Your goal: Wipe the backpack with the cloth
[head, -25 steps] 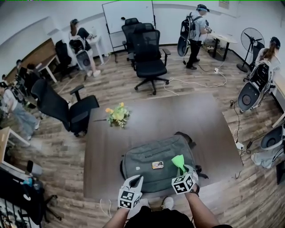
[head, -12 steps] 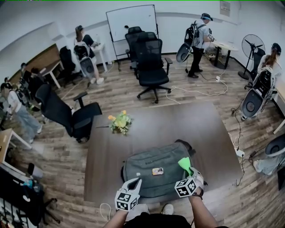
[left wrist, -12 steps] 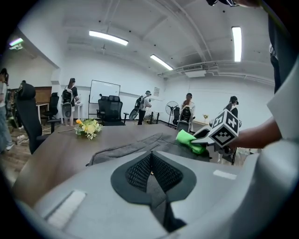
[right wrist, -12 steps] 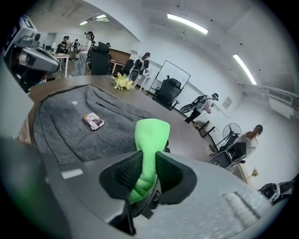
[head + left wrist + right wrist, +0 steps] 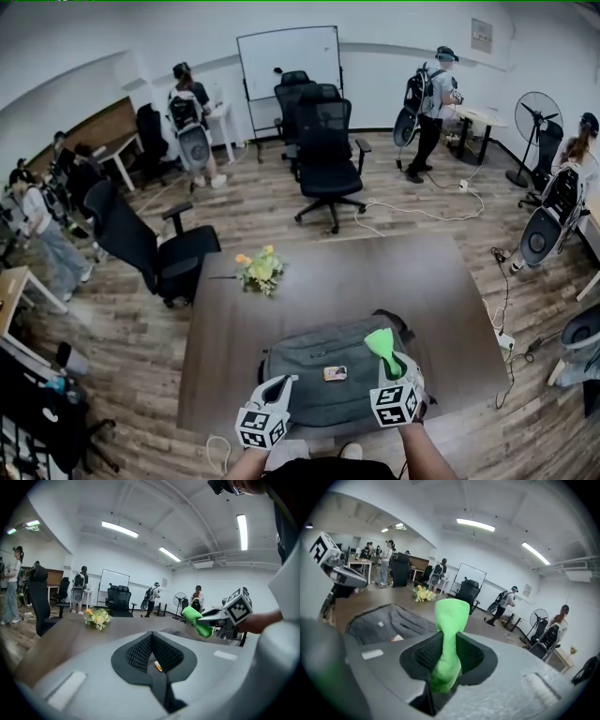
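A grey backpack (image 5: 314, 366) lies flat on the near part of the brown table (image 5: 319, 281), with a small orange tag (image 5: 335, 373) on top. My right gripper (image 5: 388, 364) is shut on a bright green cloth (image 5: 379, 341) and holds it over the backpack's right side; whether the cloth touches cannot be told. In the right gripper view the cloth (image 5: 449, 634) stands up between the pads, with the backpack (image 5: 389, 623) beyond. My left gripper (image 5: 279, 384) hovers at the backpack's near left edge, jaws closed on nothing. The left gripper view shows the cloth (image 5: 197, 620) at the right.
A bunch of yellow flowers (image 5: 260, 270) lies on the table's far left. Black office chairs stand beyond the table (image 5: 328, 159) and at its left (image 5: 150, 248). Several people stand round the room. Cables and a power strip (image 5: 504, 336) lie on the floor at the right.
My right gripper has carried the cloth a little farther across the backpack's right side. The left gripper has hardly moved. The head view has tilted up slightly.
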A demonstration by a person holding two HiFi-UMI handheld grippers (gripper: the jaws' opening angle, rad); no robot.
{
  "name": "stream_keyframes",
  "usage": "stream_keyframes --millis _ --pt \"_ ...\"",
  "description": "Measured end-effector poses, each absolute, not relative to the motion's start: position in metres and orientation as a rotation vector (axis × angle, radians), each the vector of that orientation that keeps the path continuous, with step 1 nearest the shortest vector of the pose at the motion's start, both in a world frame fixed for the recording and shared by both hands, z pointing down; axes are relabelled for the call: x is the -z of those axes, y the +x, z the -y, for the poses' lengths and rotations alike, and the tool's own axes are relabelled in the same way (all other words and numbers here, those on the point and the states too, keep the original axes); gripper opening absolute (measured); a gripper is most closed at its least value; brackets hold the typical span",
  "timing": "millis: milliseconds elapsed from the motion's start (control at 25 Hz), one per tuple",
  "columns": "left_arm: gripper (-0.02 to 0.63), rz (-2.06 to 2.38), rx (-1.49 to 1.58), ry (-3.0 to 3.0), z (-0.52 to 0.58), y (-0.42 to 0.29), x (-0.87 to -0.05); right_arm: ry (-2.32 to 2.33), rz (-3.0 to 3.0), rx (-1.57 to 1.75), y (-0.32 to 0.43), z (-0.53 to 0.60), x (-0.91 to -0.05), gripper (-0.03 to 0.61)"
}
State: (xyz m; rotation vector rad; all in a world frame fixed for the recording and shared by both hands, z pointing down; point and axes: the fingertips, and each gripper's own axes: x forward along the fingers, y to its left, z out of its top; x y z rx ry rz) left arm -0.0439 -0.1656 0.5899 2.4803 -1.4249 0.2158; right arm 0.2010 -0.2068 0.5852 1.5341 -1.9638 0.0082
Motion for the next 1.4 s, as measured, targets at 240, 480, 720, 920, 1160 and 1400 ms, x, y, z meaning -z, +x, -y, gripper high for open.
stream_keyframes --millis 240,480,720,920,1160,1400 --pt "0.018 1.494 -0.077 2.556 0.174 -0.048 -0.536 1.610 2.263 -0.018 0.173 0.213 -0.518 0.088" --pt "0.018 1.589 0.030 2.623 0.186 -0.062 -0.487 1.696 2.526 0.065 0.156 0.210 -0.454 0.086" --pt "0.018 1.649 0.064 2.648 0.195 -0.073 -0.468 1.726 2.589 0.174 0.147 0.206 -0.425 0.086" --pt "0.018 1.646 0.044 2.663 0.193 -0.073 -0.468 1.705 2.597 0.180 0.140 0.204 -0.425 0.080" --pt "0.018 1.631 0.070 2.651 0.192 -0.068 -0.462 1.715 2.599 0.180 0.140 0.204 -0.424 0.080" --pt "0.018 1.637 0.033 2.670 0.192 -0.067 -0.467 1.699 2.636 0.160 0.136 0.205 -0.426 0.080"
